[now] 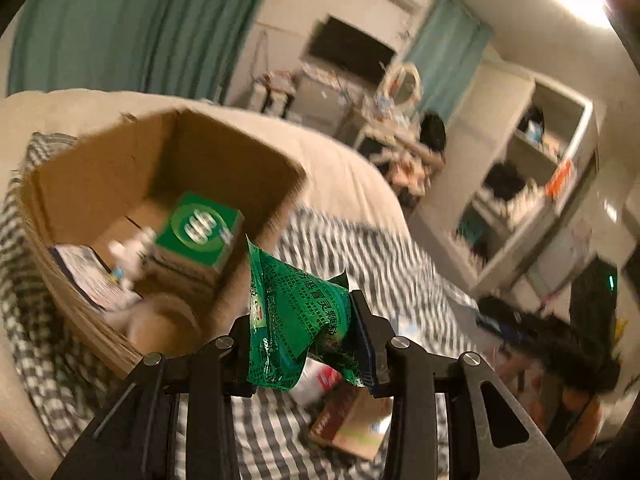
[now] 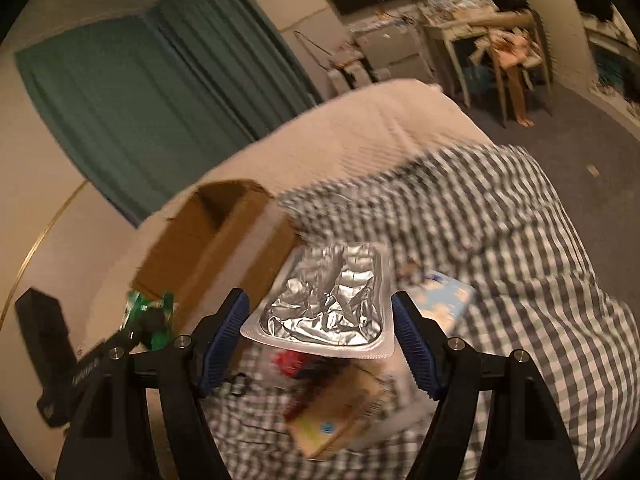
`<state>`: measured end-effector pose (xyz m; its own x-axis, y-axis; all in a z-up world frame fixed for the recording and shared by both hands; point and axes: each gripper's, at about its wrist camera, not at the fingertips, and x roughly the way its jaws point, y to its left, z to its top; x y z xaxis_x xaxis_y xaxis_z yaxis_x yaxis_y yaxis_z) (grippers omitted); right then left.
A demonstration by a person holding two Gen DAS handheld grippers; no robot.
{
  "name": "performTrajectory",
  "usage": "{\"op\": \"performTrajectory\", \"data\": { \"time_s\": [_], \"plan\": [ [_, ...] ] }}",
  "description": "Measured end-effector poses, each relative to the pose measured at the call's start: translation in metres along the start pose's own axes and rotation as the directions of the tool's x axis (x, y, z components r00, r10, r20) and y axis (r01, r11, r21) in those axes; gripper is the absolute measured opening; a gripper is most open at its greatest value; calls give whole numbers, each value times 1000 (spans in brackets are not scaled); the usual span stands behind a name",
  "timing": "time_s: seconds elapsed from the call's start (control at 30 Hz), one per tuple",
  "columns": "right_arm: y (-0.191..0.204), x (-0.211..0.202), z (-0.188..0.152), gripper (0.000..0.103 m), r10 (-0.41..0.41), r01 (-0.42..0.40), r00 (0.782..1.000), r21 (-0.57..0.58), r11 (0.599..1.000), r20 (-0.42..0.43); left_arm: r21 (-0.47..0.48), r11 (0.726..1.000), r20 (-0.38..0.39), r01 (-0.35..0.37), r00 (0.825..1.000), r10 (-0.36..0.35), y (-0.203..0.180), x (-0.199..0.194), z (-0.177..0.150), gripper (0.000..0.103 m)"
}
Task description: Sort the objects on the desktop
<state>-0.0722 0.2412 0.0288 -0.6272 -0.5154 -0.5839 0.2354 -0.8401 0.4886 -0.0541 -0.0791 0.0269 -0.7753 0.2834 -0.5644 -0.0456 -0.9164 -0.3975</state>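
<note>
My left gripper [image 1: 304, 332] is shut on a crumpled green sachet [image 1: 288, 292], held just right of an open cardboard box [image 1: 120, 160] on the bed. Inside the box lie a green carton [image 1: 200, 232], a small white bottle [image 1: 132, 252] and a printed leaflet [image 1: 88, 276]. My right gripper [image 2: 320, 336] is shut on a silver foil blister pack [image 2: 324, 304], which spans the gap between both blue pads. It hovers above the blanket, right of the cardboard box [image 2: 208, 240]. The left gripper and its green sachet [image 2: 152, 312] show at the lower left of the right wrist view.
On the grey checked blanket [image 2: 520, 280] lie a tan carton [image 2: 336, 412], a red-and-white packet [image 2: 292, 360] and a blue-and-white packet [image 2: 444, 300]. A black box [image 2: 48, 344] stands at the left. Shelves [image 1: 520, 184], a desk and a chair lie beyond the bed.
</note>
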Motion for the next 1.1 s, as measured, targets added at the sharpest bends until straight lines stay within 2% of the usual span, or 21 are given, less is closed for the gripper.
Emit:
{"op": "performTrajectory", "data": {
  "time_s": [0.17,0.2,0.23,0.33,0.43,0.5,0.53,0.57,0.6,0.63,0.7,0.77,0.83,0.93,1.03,1.1],
  "plan": [
    [63,9,15,70,61,-62,998,-108,992,-11,-106,994,81,-23,996,32,45,-21,32,38],
    [74,15,17,64,72,-75,997,-124,989,-24,-121,992,84,-35,995,45,55,-22,38,38],
    [92,25,22,63,76,-80,996,-153,985,-36,-138,989,86,-53,994,65,64,-21,45,38],
    [133,50,32,63,61,-70,997,-236,969,-45,-160,982,89,-98,990,113,87,-14,59,38],
    [152,69,29,63,45,-61,997,-274,960,-63,-179,972,47,-150,986,161,105,-2,56,38],
    [151,78,20,64,26,-48,997,-290,956,-79,-199,968,2,-156,987,159,114,9,52,38],
    [146,84,9,64,-9,-20,995,-304,953,-95,-202,967,-8,-157,987,158,117,13,52,38],
    [140,89,0,64,-34,-4,993,-314,949,-116,-203,965,-13,-164,986,165,119,16,50,42],
    [131,95,-13,65,-67,18,988,-325,945,-141,-201,963,-16,-177,984,178,120,16,47,52],
    [121,96,-23,67,-88,32,984,-331,943,-157,-197,962,-13,-188,982,189,120,17,45,56],
    [102,101,-45,70,-148,73,969,-340,938,-199,-175,968,-9,-180,983,182,113,18,43,80],
    [83,100,-58,70,-193,111,957,-340,934,-218,-144,965,-7,-218,976,219,104,15,42,92],
    [67,91,-61,70,-238,159,949,-336,928,-208,-98,964,17,-246,968,249,92,10,39,94],
    [48,69,-57,72,-260,201,949,-297,933,-177,-61,963,-9,-261,965,261,75,5,27,94],
    [35,41,-55,74,-291,250,948,-266,931,-127,-14,957,3,-291,957,291,54,-11,6,94],
    [24,22,-57,75,-319,286,943,-253,924,-99,-19,952,5,-307,952,307,42,-22,-3,94]
  ]
}}
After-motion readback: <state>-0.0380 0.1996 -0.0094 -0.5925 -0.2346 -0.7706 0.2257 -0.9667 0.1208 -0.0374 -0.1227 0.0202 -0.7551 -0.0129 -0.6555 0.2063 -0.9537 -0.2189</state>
